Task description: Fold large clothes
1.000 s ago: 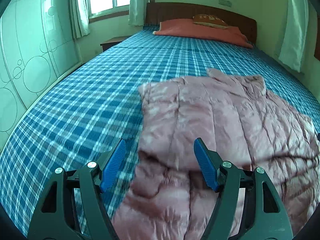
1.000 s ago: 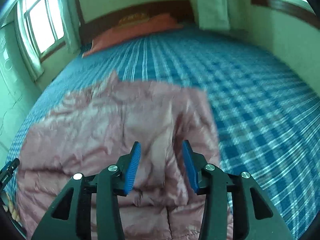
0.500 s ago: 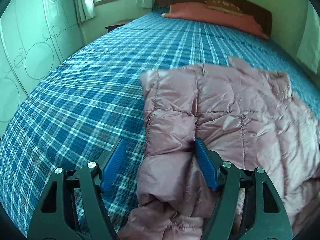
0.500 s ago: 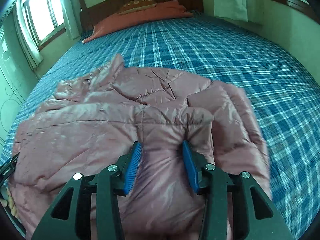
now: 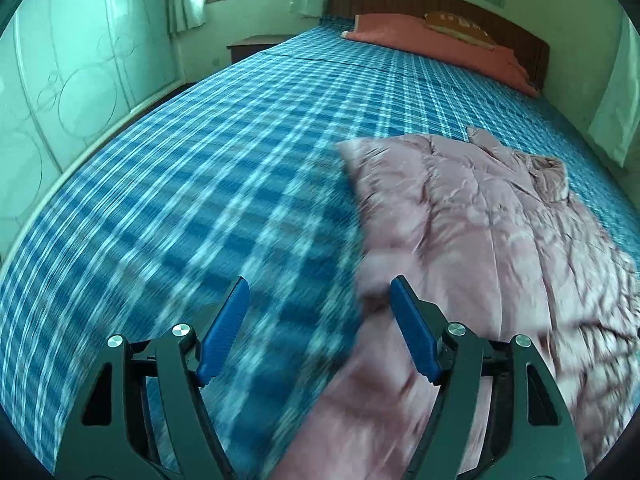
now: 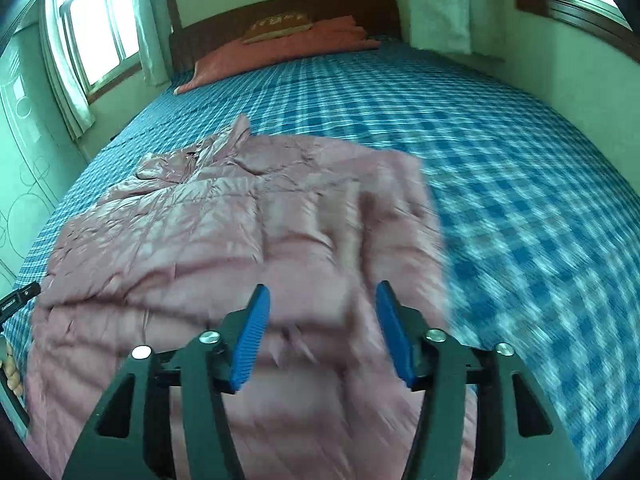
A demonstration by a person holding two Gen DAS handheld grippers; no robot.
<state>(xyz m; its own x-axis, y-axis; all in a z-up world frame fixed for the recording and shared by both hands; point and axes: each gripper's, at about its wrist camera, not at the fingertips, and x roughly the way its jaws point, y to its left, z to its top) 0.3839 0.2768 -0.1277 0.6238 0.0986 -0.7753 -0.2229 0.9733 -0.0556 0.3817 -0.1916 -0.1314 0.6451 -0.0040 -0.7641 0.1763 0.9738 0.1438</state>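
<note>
The left gripper (image 5: 318,330) is held with its jaws apart and nothing between them, above the jacket's left edge. The pink jacket (image 6: 224,240) is spread on the bed (image 6: 500,152), ahead of both grippers. The right gripper (image 6: 322,334) is likewise parted, unloaded, above the jacket's right half.

Glossy quilted pink jacket (image 5: 500,232) lies on matt plaid cloth bedspread (image 5: 240,168).
</note>
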